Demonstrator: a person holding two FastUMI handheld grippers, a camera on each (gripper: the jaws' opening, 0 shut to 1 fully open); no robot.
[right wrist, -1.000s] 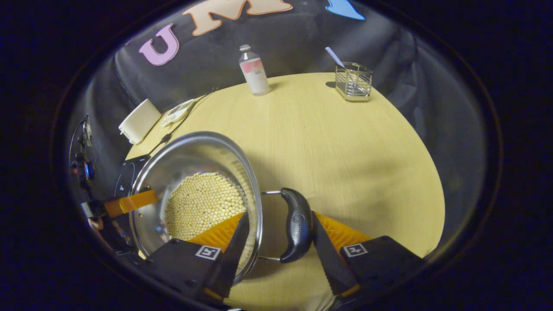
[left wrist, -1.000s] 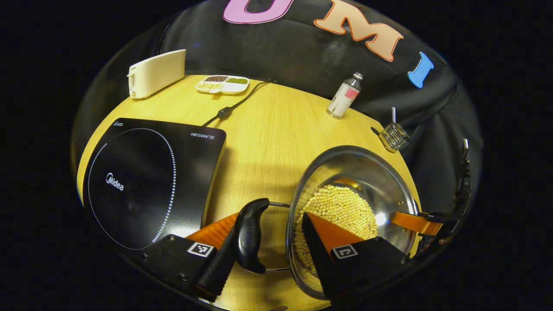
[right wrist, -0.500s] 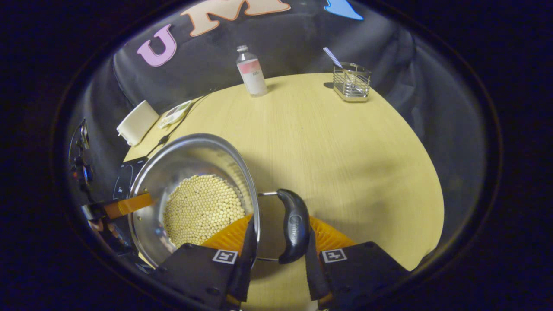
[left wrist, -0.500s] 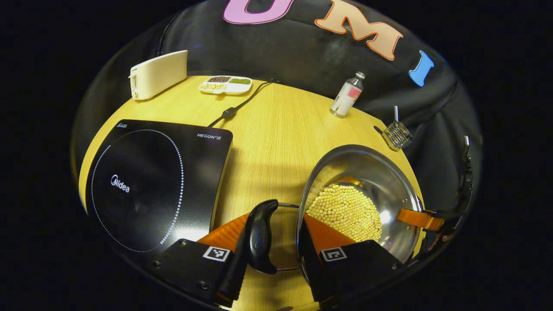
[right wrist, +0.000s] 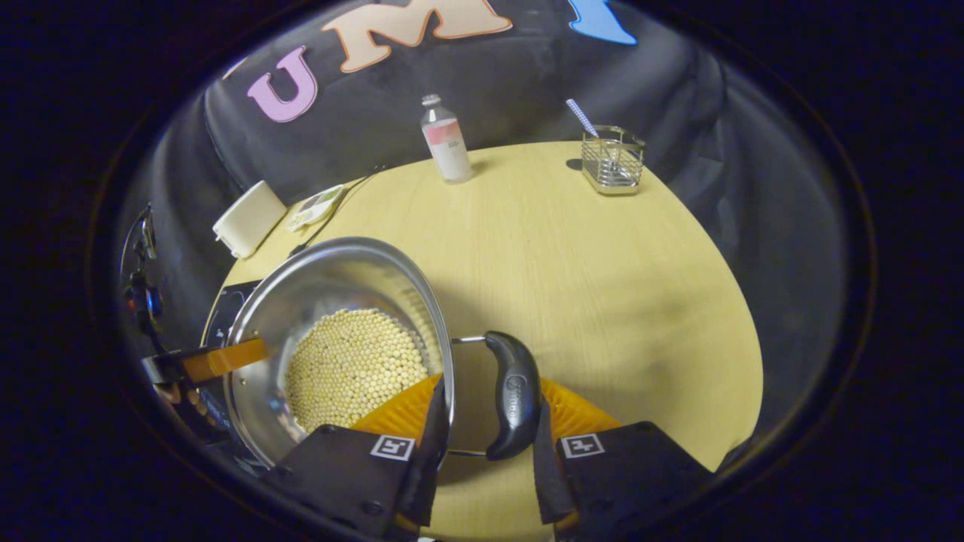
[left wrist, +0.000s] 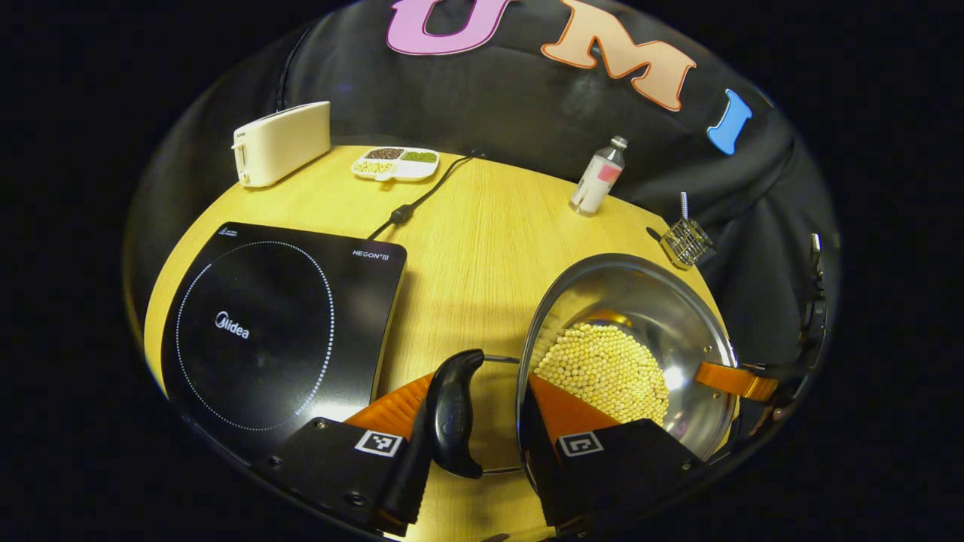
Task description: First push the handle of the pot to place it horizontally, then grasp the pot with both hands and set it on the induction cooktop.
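Observation:
A steel pot (left wrist: pixel 640 301) holding yellow beans (left wrist: pixel 602 369) sits right of the black induction cooktop (left wrist: pixel 256 331) in the left gripper view. My left gripper (left wrist: pixel 482 384) is shut across the pot's black side handle (left wrist: pixel 452 414) and wall, one finger outside the handle, the other inside the rim. In the right gripper view my right gripper (right wrist: pixel 489 384) clamps the opposite black handle (right wrist: pixel 512 395) of the pot (right wrist: pixel 331 286) the same way. Each view shows the other gripper's orange finger (left wrist: pixel 734 380) (right wrist: pixel 222 357) at the far rim. I cannot tell whether the pot's base touches the table.
On the round wooden table (left wrist: pixel 482 248) stand a cream toaster (left wrist: pixel 282 141), a divided dish of grains (left wrist: pixel 395 162), a small bottle (left wrist: pixel 599 177) and a wire holder (left wrist: pixel 685 241). The cooktop's cord (left wrist: pixel 422 199) runs to the back edge. Bare wood lies between cooktop and pot.
Both grippers closed from open onto the pot's two handles. Since then the table and its objects have slid down in both views, while the pot keeps its place between the fingers.

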